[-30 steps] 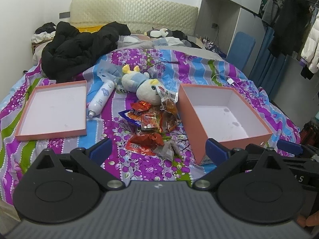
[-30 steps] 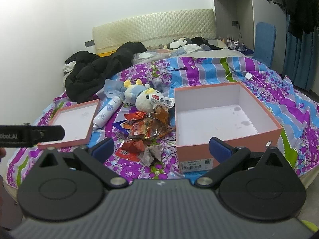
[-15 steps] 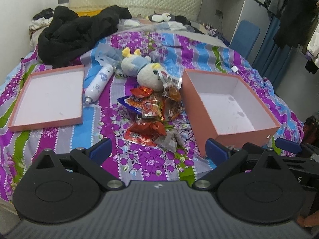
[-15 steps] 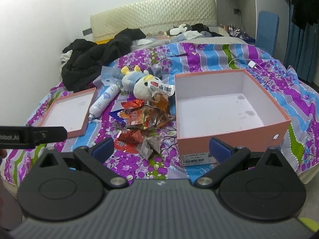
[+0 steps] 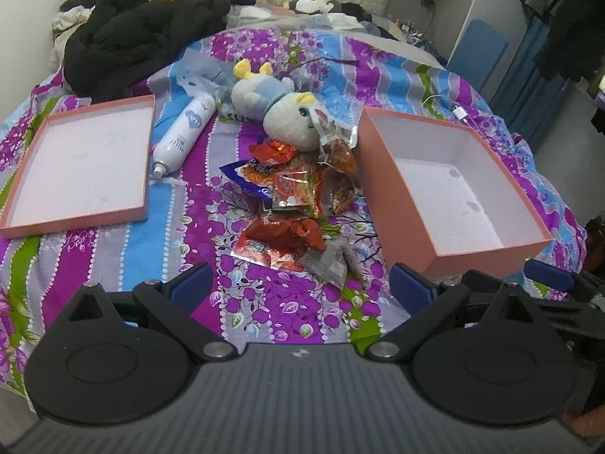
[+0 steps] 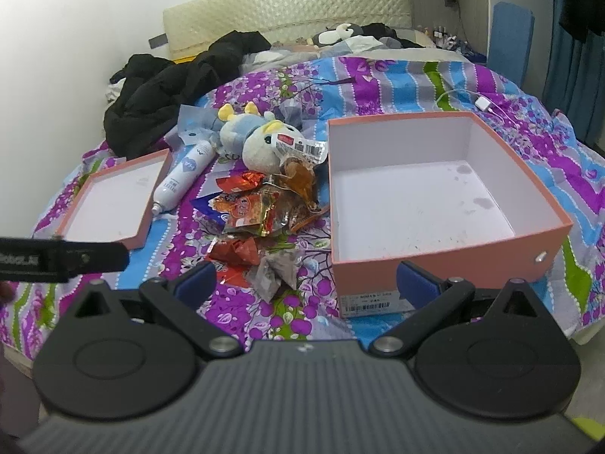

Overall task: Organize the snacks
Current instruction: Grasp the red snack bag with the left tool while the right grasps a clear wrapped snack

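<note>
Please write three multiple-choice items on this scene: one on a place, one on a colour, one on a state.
1. Where does the snack pile lie?
A. inside the box
B. on the bedspread between the lid and the box
C. on the lid

2. What colour is the box outside?
A. pink
B. green
C. black

3. How is the left gripper?
A. shut on a snack
B. open, holding nothing
C. shut on the bottle

Answers:
1 B, the packets sit on the cloth with the lid left and the box right.
2 A, its outer walls are salmon pink.
3 B, its fingers stand wide apart.
</note>
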`<state>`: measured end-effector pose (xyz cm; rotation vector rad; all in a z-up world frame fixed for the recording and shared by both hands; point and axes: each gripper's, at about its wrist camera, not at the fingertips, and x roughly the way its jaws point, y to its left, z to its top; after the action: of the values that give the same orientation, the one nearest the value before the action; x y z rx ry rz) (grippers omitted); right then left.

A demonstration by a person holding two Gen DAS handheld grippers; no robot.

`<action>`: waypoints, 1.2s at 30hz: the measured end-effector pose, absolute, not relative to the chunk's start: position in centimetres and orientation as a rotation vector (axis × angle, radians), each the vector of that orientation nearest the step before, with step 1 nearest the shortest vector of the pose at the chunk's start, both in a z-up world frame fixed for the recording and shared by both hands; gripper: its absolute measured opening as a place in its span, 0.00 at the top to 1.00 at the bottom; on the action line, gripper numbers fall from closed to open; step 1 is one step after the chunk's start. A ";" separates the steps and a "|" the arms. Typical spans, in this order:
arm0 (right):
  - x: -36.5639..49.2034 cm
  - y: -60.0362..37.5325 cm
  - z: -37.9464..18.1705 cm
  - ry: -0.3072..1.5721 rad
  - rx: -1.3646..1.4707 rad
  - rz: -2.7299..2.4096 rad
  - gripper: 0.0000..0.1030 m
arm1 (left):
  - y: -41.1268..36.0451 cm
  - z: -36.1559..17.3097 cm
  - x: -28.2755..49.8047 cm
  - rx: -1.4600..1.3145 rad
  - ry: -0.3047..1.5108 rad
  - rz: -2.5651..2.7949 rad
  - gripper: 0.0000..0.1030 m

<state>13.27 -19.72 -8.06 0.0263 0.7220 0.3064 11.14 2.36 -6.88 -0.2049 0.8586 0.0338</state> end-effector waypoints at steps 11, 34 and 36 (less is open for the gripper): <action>15.0 -15.3 -10.9 0.766 -0.114 0.449 0.26 | 4.6 -10.6 15.5 -0.224 0.898 0.037 0.03; 23.3 -8.7 -21.7 0.835 -0.385 0.469 0.28 | 8.1 -23.4 29.3 -0.325 1.008 -0.090 0.11; 24.0 -8.5 -22.5 0.852 -0.385 0.470 0.28 | 8.1 -24.8 30.2 -0.324 1.031 -0.087 0.13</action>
<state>24.05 -8.53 -22.45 -0.3854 0.8525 0.4696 30.16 8.12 -24.75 -0.3242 1.0306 -0.0870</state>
